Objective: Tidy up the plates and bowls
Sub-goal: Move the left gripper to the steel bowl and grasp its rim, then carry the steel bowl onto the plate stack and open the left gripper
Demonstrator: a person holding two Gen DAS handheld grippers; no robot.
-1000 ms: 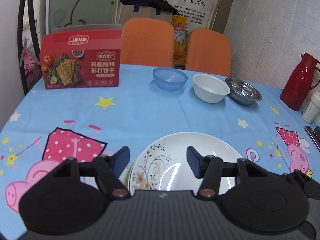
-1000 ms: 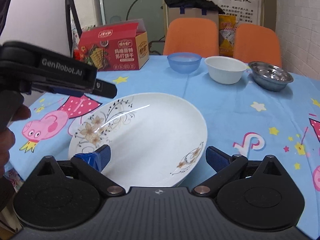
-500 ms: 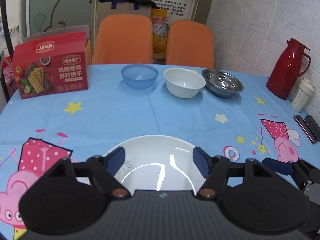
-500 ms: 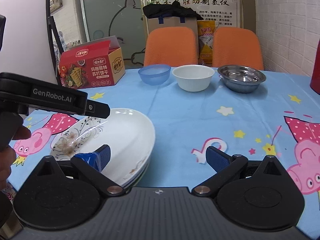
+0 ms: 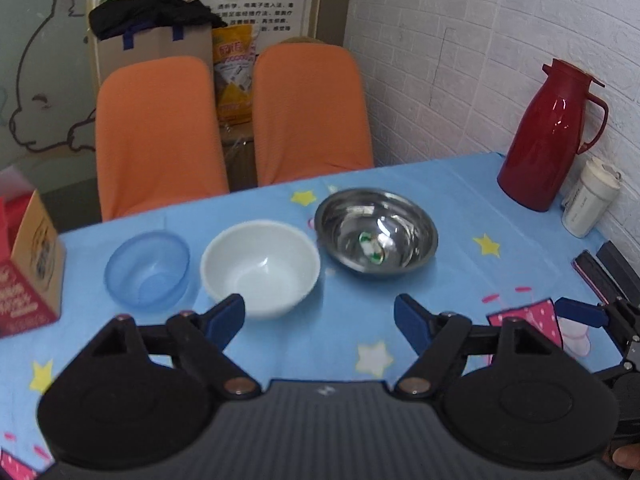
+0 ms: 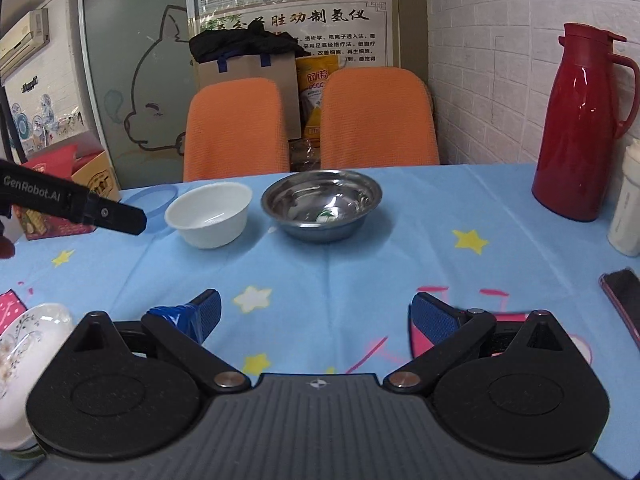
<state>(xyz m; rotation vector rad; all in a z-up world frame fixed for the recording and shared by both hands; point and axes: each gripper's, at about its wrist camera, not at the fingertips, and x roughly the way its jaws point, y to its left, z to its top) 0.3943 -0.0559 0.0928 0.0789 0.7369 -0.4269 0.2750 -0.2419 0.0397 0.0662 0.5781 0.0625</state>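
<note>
Three bowls stand in a row at the far side of the table: a blue plastic bowl (image 5: 147, 269), a white bowl (image 5: 261, 267) and a steel bowl (image 5: 375, 233). In the right wrist view the white bowl (image 6: 209, 214) and steel bowl (image 6: 321, 204) show ahead, with the blue bowl's rim (image 6: 154, 196) partly behind the left gripper's body. My left gripper (image 5: 319, 321) is open and empty, just short of the white bowl. My right gripper (image 6: 315, 314) is open and empty above the tablecloth. The white floral plates (image 6: 24, 356) lie at its lower left.
A red thermos (image 6: 582, 120) and a white flask (image 6: 626, 208) stand at the right by the brick wall. A dark phone (image 6: 624, 292) lies near the right edge. A red cracker box (image 5: 24, 272) sits far left. Two orange chairs (image 5: 312, 112) stand behind the table.
Both grippers have moved forward and to the right, away from the plates. The plates have dropped out of the left view and sit at the right view's lower left corner.
</note>
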